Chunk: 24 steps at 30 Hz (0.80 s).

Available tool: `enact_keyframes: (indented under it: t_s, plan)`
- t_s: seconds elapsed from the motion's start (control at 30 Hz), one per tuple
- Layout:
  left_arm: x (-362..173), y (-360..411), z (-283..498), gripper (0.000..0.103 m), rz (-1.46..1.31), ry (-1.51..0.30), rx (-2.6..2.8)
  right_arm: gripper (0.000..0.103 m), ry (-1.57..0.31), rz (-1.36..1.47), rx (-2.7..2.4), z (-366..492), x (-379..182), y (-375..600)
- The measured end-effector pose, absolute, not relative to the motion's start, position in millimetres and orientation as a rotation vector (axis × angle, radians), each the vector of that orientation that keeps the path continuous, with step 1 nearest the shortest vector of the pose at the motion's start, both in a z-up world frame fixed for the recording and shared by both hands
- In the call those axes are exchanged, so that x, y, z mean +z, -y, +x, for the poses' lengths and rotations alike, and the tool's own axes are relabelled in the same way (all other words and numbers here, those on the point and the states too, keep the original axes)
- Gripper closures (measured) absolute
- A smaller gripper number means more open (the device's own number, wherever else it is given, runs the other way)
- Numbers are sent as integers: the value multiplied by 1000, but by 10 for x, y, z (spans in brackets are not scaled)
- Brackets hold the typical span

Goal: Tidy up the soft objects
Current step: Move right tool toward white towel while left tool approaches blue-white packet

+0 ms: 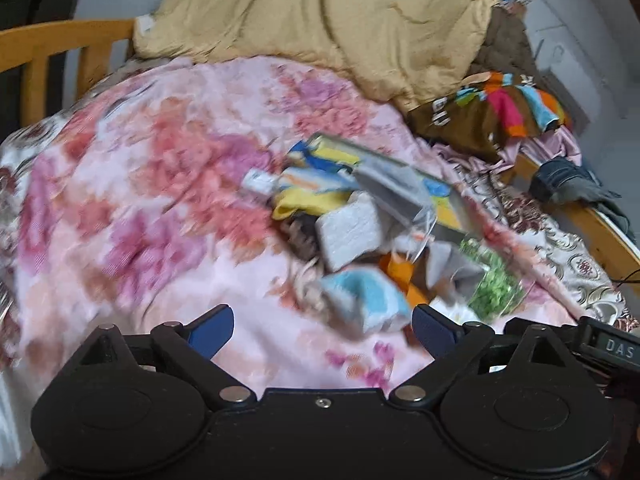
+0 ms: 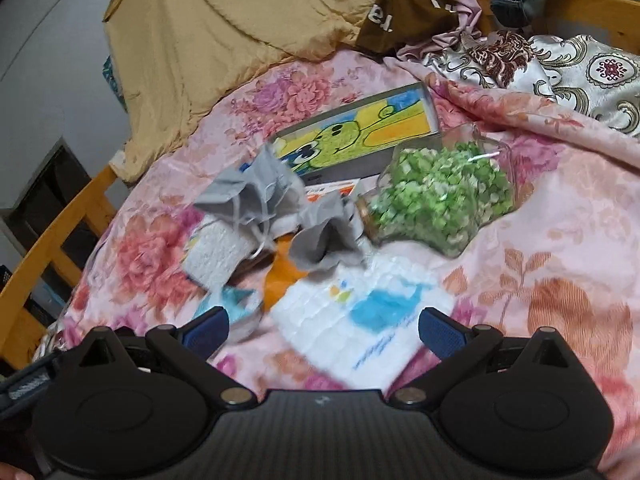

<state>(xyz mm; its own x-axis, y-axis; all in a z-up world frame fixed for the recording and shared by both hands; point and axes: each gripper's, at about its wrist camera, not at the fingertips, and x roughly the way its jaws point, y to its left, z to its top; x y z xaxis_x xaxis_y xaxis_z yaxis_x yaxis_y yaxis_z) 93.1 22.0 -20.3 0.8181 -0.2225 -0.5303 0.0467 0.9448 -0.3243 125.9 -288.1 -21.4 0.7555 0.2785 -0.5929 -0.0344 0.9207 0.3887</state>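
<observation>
A pile of small things lies on a pink floral blanket (image 1: 140, 200) on a bed. In the left wrist view I see a white tissue pack (image 1: 350, 232), a light blue and white soft piece (image 1: 364, 300), grey cloth (image 1: 390, 188) and a yellow cloth (image 1: 308, 202). My left gripper (image 1: 323, 330) is open and empty just before the blue piece. In the right wrist view a white diaper with a blue whale print (image 2: 360, 316) lies between the open fingers of my right gripper (image 2: 323, 330). Grey cloth pieces (image 2: 260, 196) and the tissue pack (image 2: 220, 256) lie beyond.
A star-shaped clear jar of green bits (image 2: 444, 196) and a picture box with a green cartoon (image 2: 356, 132) lie behind the pile. A tan quilt (image 1: 320, 20) is heaped at the back. A brown striped bag (image 1: 492, 116), the wooden bed rail (image 1: 48, 48) and a patterned sheet (image 2: 580, 76) border the area.
</observation>
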Motion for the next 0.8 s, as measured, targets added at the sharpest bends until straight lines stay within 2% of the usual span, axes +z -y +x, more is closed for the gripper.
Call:
enact_keyframes:
  t_s: [0.23,0.63,0.8]
  plan:
    - [-171,-104,1349,7,-224,-585,-239,0,-724,264,225,1646,-335,2899]
    - [-527,-94,1886,8,-338,-738,-420,0,-798,232,246,1907,-518,2925]
    - [-547,35,1996,11,-206,-716,-483,0,-844,239,248,1980,-628,2920]
